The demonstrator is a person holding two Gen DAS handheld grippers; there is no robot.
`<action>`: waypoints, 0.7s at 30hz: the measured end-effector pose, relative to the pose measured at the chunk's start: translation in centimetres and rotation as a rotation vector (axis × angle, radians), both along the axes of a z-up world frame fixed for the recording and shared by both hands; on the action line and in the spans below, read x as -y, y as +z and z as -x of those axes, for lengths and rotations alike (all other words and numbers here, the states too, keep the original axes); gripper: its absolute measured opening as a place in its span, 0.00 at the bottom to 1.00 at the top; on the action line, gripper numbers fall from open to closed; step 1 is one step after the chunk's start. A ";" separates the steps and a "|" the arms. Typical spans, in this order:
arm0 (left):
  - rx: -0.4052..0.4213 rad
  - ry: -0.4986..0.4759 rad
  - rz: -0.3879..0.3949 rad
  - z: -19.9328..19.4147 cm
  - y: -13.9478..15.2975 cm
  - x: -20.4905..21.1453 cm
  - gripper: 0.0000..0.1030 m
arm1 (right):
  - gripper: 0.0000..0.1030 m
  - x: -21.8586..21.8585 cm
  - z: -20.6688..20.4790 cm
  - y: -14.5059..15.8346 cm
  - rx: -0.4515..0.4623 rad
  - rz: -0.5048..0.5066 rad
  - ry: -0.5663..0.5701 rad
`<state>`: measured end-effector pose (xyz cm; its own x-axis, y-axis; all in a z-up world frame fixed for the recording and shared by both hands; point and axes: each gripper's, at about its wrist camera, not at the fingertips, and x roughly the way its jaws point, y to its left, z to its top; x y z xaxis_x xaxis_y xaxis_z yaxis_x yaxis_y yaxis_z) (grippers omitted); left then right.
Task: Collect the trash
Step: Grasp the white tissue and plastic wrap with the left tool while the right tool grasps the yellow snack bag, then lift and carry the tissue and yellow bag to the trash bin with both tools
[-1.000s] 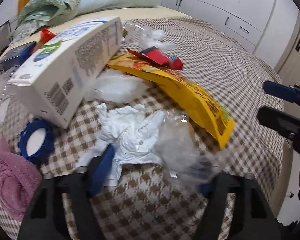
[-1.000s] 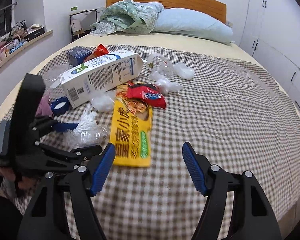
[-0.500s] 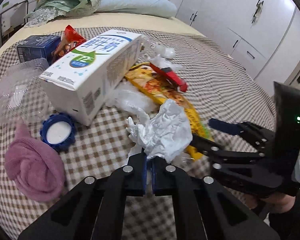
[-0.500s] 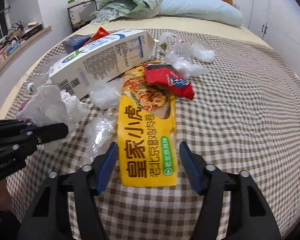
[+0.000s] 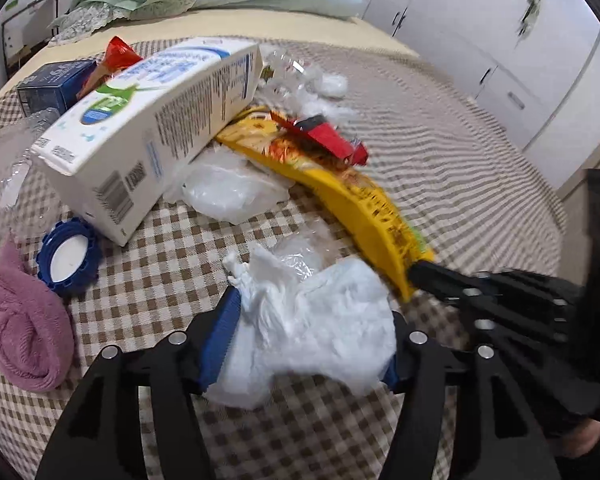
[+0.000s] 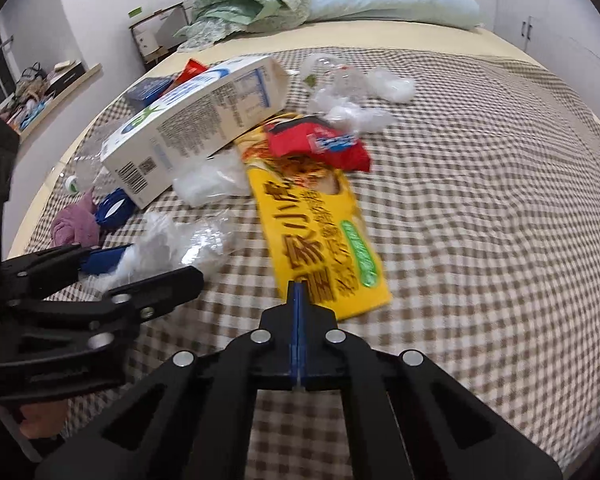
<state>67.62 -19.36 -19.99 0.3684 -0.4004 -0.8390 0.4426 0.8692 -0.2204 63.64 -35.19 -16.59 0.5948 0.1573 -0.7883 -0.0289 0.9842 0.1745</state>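
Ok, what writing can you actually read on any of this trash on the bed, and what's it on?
"家小虎": big brown characters on the yellow packet, blurred; the smaller line beside them is unreadable.
White carton: print and barcodes too blurred to read.
Red packet: logo too blurred.
Dark blue box: unreadable.

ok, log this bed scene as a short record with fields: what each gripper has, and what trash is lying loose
left gripper: jaws just opened, white crumpled tissue between them, pads not clearly pressing
right gripper: jaws just closed, shut on near corner of yellow snack bag
on bag's far end: red wrapper
loose trash: milk carton, clear plastic, blue lid
surface: checked bedspread
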 end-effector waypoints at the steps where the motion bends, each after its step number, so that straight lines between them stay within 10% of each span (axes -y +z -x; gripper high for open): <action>1: 0.002 0.003 -0.011 -0.1 -0.2 0.4 0.56 | 0.00 0.3 0.2 0.2 0.009 0.001 -0.005; 3: -0.005 0.020 -0.047 -0.5 -0.9 1.2 0.54 | 0.00 1.0 0.7 0.6 0.024 0.016 -0.028; 5: 0.019 0.027 -0.082 -0.5 -1.2 1.9 0.32 | 0.00 1.6 1.0 0.9 0.037 0.013 -0.036; 12: 0.060 0.040 -0.084 0.2 0.7 1.0 0.26 | 0.03 1.5 1.0 0.6 0.040 0.024 0.000; 15: 0.085 0.081 -0.050 0.7 2.2 -0.9 0.26 | 0.70 0.6 0.8 0.7 0.084 0.024 0.010; 21: 0.100 0.147 0.027 1.8 4.7 -5.0 0.26 | 0.63 -1.5 -2.2 -1.1 0.051 0.161 0.027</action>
<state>65.79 -14.32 -15.31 0.5060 -0.3579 -0.7848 0.3322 0.9205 -0.2056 65.83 -33.70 -17.74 0.6318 0.0474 -0.7737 -0.0601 0.9981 0.0121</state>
